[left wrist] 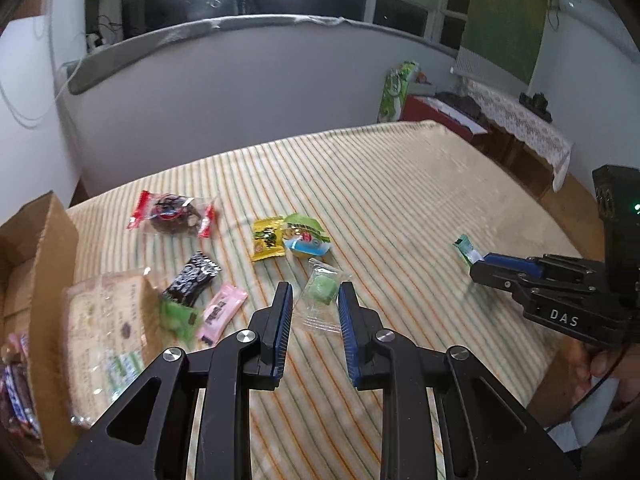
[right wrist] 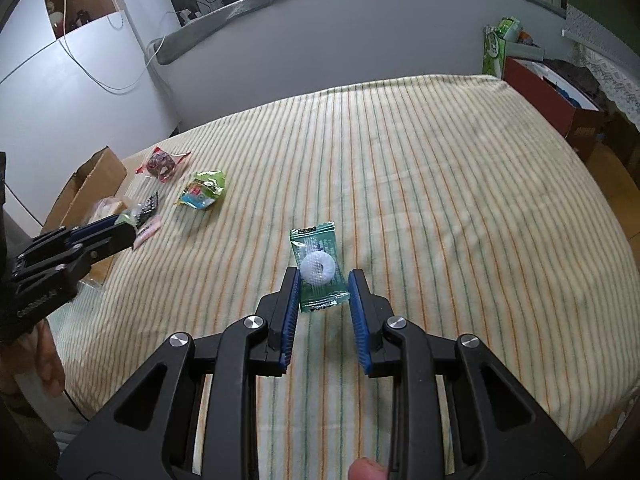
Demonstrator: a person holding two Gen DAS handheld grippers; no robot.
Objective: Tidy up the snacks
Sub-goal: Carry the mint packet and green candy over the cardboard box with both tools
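Note:
My left gripper (left wrist: 315,292) is shut on a green candy in a clear wrapper (left wrist: 320,300), held a little above the striped blanket (left wrist: 400,200). In the right wrist view, that left gripper (right wrist: 124,226) shows at the left with a bit of green at its tip. My right gripper (right wrist: 325,276) is shut on a green mint packet (right wrist: 318,264) with a white ring inside. From the left wrist view, the right gripper (left wrist: 482,266) grips the packet (left wrist: 466,248) at the right. Loose snacks lie to the left: a red-ended dark snack (left wrist: 172,216), a yellow packet (left wrist: 267,240) and a jelly cup (left wrist: 306,236).
An open cardboard box (left wrist: 36,248) stands at the blanket's left edge with packets inside. Beside it lie a wrapped bread slice (left wrist: 108,328), a black packet (left wrist: 192,278), a pink packet (left wrist: 222,312) and a small green packet (left wrist: 178,318). A red box (right wrist: 560,100) sits beyond the bed's right side.

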